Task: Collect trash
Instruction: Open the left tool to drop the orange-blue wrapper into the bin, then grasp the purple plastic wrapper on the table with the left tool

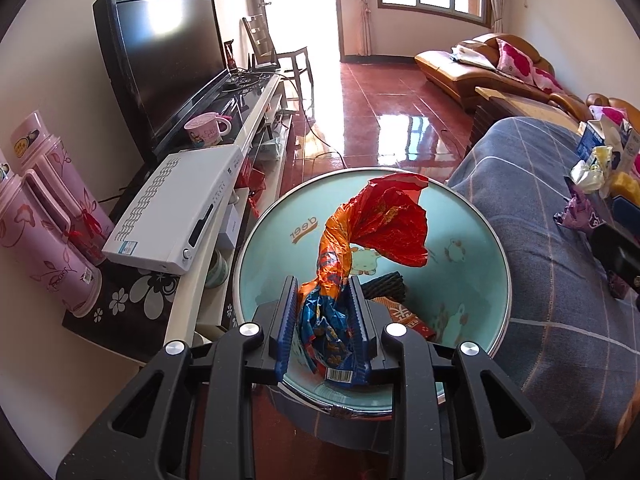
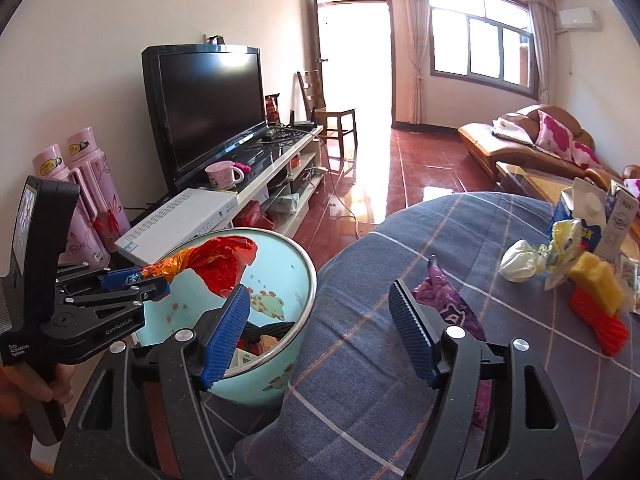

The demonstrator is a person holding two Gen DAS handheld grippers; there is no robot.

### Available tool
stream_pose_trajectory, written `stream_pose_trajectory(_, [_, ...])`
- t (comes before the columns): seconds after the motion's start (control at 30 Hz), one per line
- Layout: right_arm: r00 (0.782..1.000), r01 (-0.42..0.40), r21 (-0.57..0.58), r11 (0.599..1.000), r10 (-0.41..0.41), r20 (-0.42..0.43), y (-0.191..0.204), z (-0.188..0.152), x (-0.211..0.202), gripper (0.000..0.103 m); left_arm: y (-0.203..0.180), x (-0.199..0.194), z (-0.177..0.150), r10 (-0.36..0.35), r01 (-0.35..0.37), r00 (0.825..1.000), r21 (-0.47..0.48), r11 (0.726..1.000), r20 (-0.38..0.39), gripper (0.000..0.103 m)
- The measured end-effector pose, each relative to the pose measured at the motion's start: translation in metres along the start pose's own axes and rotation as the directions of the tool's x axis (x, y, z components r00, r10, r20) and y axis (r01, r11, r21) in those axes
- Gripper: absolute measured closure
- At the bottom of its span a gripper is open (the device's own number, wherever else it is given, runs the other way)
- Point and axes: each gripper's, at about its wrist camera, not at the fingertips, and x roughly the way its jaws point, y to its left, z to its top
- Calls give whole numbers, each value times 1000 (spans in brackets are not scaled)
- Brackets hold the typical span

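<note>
Red and orange foil, crumpled, is what the left gripper point(image 1: 325, 322) holds: its jaws are closed tight on the blue lower end of a wrapper point(image 1: 372, 228), and the red end stands free above the basin point(image 1: 496, 240). The wrapper hangs over the inside of this pale green basin, which already has some dark and red scraps at the bottom. So I judge the step in hand is the drop. The next move asks only to open the jaws while the wrapper is over the middle, not over the rim.

The right gripper point(image 2: 326, 330) is wide open and holds nothing. It is over the edge of the grey checked cloth point(image 2: 400, 240), with the basin at about 9 o'clock from it. A purple wrapper point(image 2: 444, 300) lies just beyond its right finger, at 1 o'clock. It is probably the next piece. Further at 2 o'clock more trash point(image 2: 560, 264) is piled: a yellow-white wad, cartons, a yellow block, something orange.
</note>
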Motion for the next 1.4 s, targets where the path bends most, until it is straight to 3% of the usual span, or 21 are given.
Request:
stream_pose_trajectory(0.07, [999, 27, 10, 1000, -27, 26, -5, -3, -7, 21, -2, 0, 0, 12, -12, 1000, 5, 1000, 4, 70])
stream_pose_trajectory(0.2, [996, 77, 42, 996, -79, 44, -16, -7, -14, 13, -5, -6, 3, 47, -47, 999, 6, 999, 27, 40])
stream_pose_trajectory(0.3, [989, 149, 74, 986, -150, 15, -29, -9, -15, 10, -9, -12, 5, 68, -69, 997, 10, 998, 45, 31])
stream_pose_trajectory(0.47, [979, 202, 125, 971, -199, -30, -56, -18, -19, 10, -15, -21, 9, 81, -82, 995, 10, 997, 62, 15])
stream_pose_trajectory(0.73, [950, 310, 124, 943, -304, -68, -100, -44, -43, 10, -34, -27, 8, -3, 2, 999, 15, 1000, 50, 13])
stream_pose_trajectory(1.03, [925, 379, 155, 912, -369, -86, -134, -61, -68, 11, -96, -28, 7, -120, 117, 992, 81, 990, 35, 13])
stream_pose_trajectory(1.1, [923, 384, 158, 910, -373, -94, -142, -63, -72, 16, -110, -27, 8, -154, 152, 988, 84, 985, 21, 13])
stream_pose_trajectory(1.17, [917, 396, 154, 905, -382, -112, -152, -66, -75, 29, -124, -27, 9, -176, 174, 984, 95, 980, 14, 13])
stream_pose_trajectory(1.4, [896, 440, 186, 879, -416, -156, -191, -76, -88, 32, -175, -29, 20, -225, 221, 974, 141, 965, 8, 20])
